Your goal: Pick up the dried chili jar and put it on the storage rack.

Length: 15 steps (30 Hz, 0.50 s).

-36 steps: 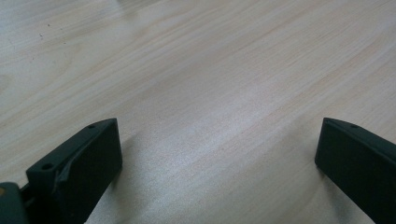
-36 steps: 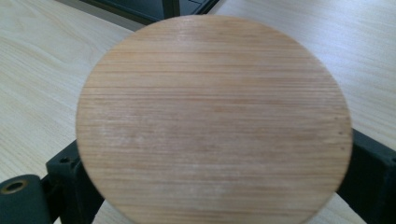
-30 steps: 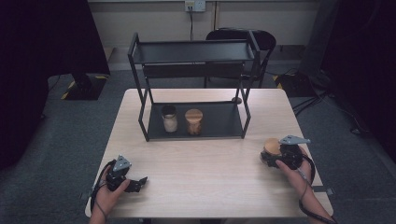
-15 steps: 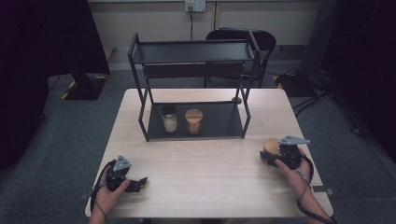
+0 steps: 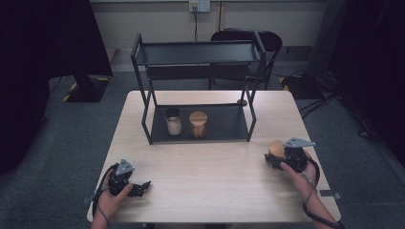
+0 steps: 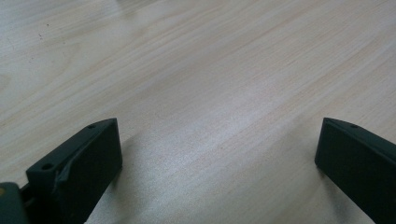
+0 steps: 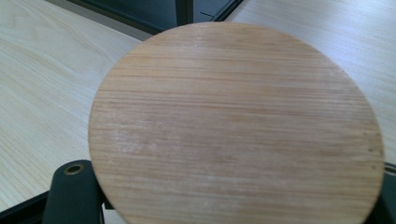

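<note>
Fingers of the right gripper (image 5: 277, 158) clamp a wooden-lidded jar (image 7: 236, 123) at the table's (image 5: 215, 181) right edge, its round lid looming large in the right gripper view, while the left gripper (image 5: 138, 187) rests with jaws wide on bare wood.

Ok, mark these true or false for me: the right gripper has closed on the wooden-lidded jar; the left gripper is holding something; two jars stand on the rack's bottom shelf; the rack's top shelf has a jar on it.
1. The right gripper has closed on the wooden-lidded jar. True; its jaws have just shut around it.
2. The left gripper is holding something. False: its jaws stand open over bare table.
3. Two jars stand on the rack's bottom shelf. True: a dark-lidded jar beside a wood-lidded one.
4. The top shelf has a jar on it. False: nothing stands there.
</note>
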### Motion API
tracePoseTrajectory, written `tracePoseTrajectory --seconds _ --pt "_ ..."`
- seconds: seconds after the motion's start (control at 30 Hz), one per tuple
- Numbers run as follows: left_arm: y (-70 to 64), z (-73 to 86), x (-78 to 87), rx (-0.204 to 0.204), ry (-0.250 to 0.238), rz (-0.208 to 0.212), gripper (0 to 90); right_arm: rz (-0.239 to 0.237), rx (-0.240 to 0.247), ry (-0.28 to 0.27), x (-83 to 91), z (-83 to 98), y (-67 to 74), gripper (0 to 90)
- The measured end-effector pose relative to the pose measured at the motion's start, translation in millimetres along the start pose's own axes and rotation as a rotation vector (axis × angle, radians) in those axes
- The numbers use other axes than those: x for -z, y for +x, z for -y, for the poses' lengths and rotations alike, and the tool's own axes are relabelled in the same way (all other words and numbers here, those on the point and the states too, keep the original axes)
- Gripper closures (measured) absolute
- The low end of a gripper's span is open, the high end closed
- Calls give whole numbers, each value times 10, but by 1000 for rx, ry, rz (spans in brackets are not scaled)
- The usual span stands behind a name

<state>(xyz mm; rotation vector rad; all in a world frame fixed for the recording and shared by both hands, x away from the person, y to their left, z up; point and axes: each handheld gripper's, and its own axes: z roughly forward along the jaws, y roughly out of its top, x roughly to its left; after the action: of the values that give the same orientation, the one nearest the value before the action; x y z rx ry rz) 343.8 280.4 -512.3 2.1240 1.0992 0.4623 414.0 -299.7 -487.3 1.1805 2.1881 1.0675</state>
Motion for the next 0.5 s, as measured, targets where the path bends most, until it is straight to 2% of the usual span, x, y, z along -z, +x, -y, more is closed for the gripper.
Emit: tracePoseTrajectory --seconds 0.5 --pt "0 0 0 0 0 0 2 -38 30 7 -46 -182 102 250"
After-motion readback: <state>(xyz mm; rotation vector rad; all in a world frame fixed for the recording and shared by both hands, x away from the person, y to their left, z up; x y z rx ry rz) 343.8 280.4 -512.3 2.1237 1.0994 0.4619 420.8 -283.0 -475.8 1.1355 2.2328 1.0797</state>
